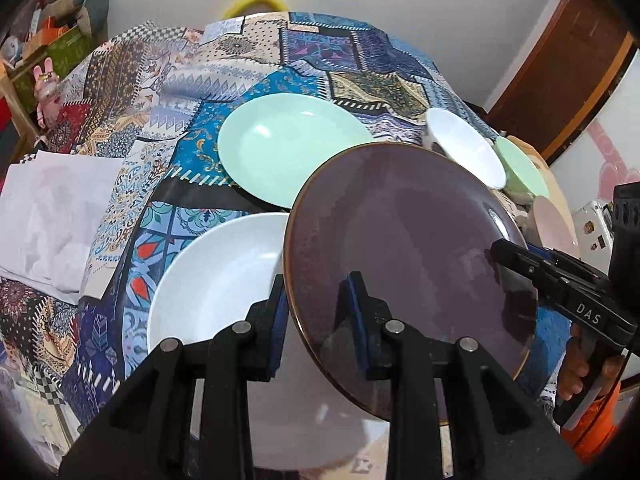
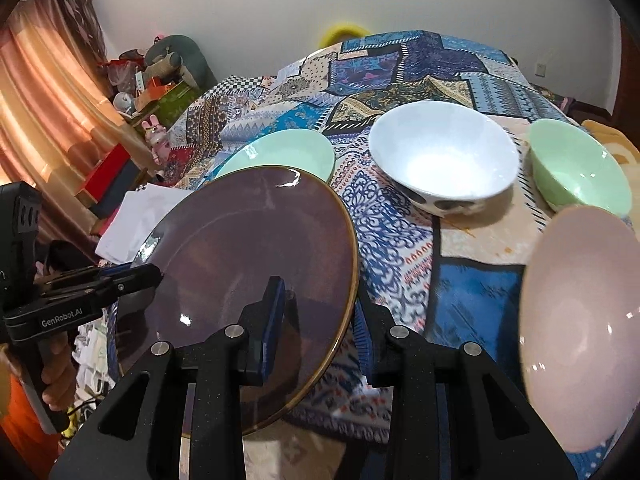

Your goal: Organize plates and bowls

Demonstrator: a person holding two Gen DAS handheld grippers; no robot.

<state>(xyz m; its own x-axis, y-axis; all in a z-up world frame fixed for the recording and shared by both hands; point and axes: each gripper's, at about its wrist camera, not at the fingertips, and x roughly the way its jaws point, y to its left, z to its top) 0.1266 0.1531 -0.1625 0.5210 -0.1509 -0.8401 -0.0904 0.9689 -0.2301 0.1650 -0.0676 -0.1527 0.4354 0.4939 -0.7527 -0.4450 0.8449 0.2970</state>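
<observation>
Above the patterned-cloth bench [image 2: 472, 280], both claws, left [image 1: 320, 320] and right [image 2: 320, 320], clamp the dark purple gold-rimmed plate [image 1: 400, 240]; nothing looks stacked yet.

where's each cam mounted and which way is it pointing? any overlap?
Left wrist: on the left gripper, looking forward over its fingers, which pinch the purple plate's left rim; white plate below, right gripper and hand at right.
Right wrist: on the right gripper, fingers astride the plate's right rim; three bowls to the right, left gripper and hand at left.
Shared: purple plate, mint plate, white bowl, tablecloth.
</observation>
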